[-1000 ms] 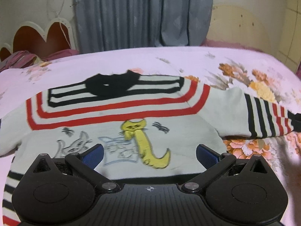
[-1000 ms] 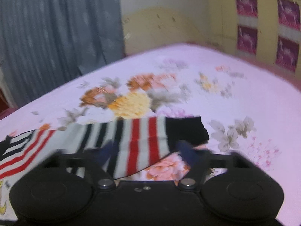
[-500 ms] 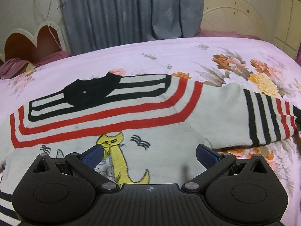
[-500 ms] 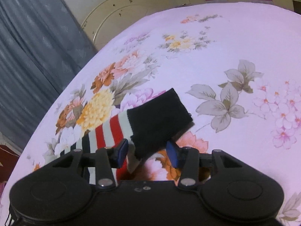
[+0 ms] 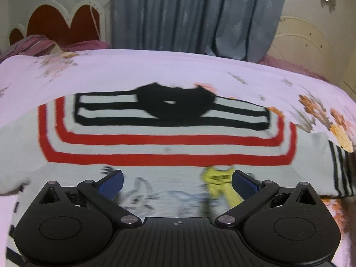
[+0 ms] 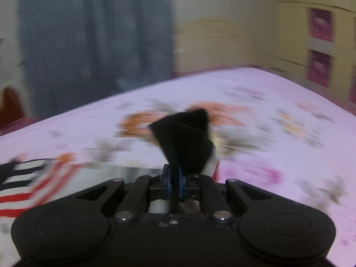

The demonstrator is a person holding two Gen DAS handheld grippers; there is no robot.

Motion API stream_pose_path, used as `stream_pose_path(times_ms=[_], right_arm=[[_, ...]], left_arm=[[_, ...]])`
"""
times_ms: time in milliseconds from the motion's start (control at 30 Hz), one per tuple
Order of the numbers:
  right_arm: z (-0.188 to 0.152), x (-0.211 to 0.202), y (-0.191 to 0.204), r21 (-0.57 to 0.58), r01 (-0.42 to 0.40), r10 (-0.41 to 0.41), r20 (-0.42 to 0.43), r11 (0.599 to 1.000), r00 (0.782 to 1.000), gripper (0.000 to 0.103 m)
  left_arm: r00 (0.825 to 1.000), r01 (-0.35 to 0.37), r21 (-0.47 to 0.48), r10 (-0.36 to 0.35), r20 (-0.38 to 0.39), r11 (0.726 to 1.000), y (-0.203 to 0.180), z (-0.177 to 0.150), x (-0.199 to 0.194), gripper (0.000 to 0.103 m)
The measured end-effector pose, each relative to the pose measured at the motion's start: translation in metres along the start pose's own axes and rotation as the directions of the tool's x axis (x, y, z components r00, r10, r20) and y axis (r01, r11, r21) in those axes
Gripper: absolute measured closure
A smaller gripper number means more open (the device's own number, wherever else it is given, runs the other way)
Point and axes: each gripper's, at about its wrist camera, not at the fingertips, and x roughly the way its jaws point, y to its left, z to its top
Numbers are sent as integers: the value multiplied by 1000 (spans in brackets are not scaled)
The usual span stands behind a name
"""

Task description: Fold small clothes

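— While the sweater lies flat on the bed, where do the left tongs stand?

— They hang over its lower part, above the printed cats, with the blue pads far apart. Nothing is between them; they are open.

— And the right tongs?

— Their jaws are closing, and the frame shows them almost together with the black cuff of the sleeve pinched between the pads. The cuff stands up above the tongs, off the bed. This view is much blurred.

— Can you see the collar?

— Yes, the black collar is at the far side of the sweater, toward the grey curtain. Black stripes and then red stripes go around it.

— What is the other sleeve doing?

— I cannot tell; only a grey part shows at the left edge.
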Motion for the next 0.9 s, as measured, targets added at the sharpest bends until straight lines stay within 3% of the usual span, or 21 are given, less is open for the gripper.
stream_pose_path(times_ms=[100,267,433,567,633,700,800,867,900], right_arm=[[3,-3,62,-61,-136,134,-35,989,990,96],[-18,-3,175,-190,-343,320,-139,920,937,96],[-50,-2,262,-281,-455,401,-230,845,887,96],[-84,5,315,-363,-505,405,-320,783,857,93],[-95,4,318,-400,-503,399,-317,766,861,86],[-93,-1,314,-381,-528,422,-329,759,845,72],[-81,-15,294,-327,-521,446,-280,788,850,68],[-70,-20,275,-285,-510,449,-255,812,857,75],[-65,-23,263,-270,-493,441,-232,827,867,77]], left_arm=[[1000,7,-47,-7,-2,999,32,-1,0,0],[999,47,-117,-47,1,992,81,-10,-9,0],[999,46,-174,-44,12,984,117,-18,-17,0],[999,54,-194,-52,15,980,132,-20,-17,1],[997,73,-200,-70,25,977,132,-18,-15,1],[994,107,-212,-102,32,971,129,-15,-12,1],[981,193,-242,-190,35,951,116,-10,0,1],[966,254,-247,-256,25,935,101,-5,14,28],[960,273,-247,-281,1,930,90,-3,25,30]])
